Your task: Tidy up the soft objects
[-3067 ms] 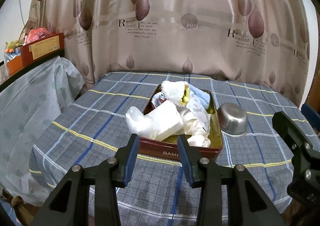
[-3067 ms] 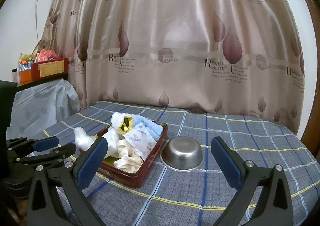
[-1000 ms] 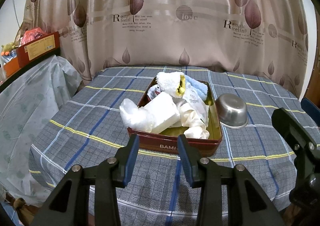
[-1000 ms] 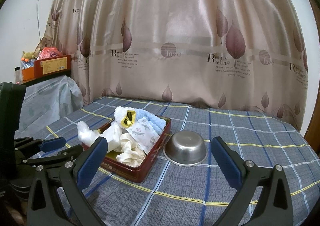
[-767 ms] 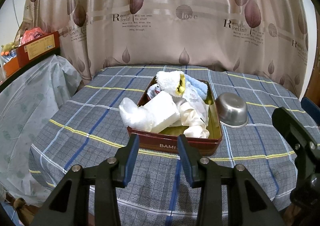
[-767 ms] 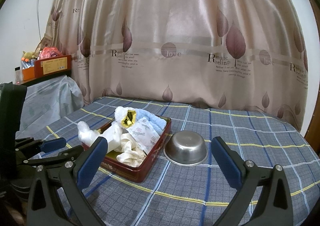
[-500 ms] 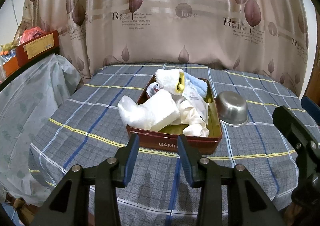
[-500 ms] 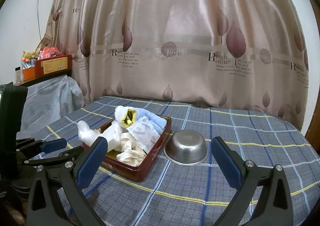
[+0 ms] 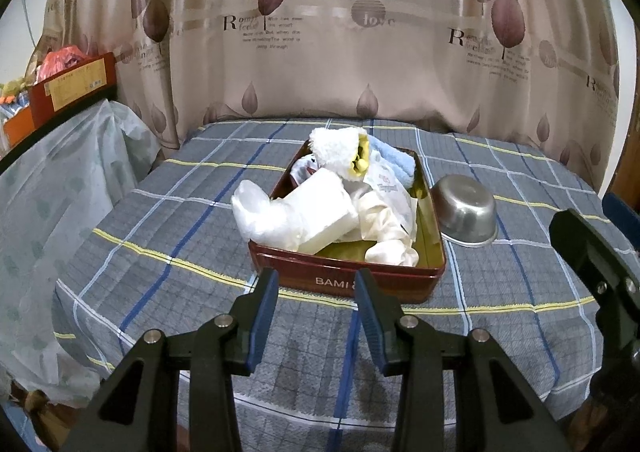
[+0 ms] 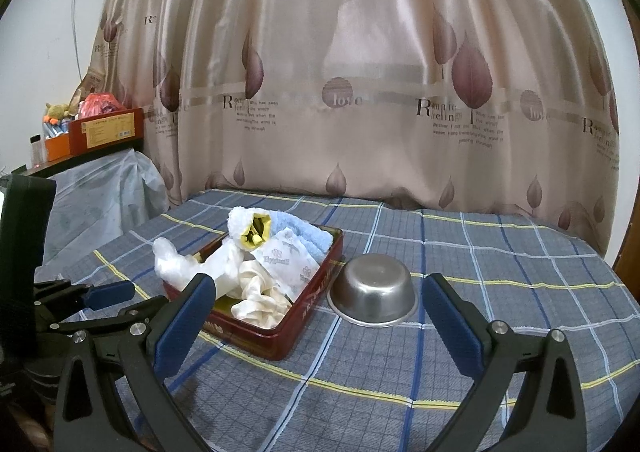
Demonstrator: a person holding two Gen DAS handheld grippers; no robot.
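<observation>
Both grippers empty | left gripper point(image 9: 316, 310) near tin point(image 9: 348, 280) | right gripper point(image 10: 318, 326) spread

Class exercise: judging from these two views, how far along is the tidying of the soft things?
Done: nothing clearly; soft items lie jumbled in the red tin. In hand: nothing; left gripper and right gripper hover open. Left: all sorting; the steel bowl sits upside down beside the tin.
</observation>
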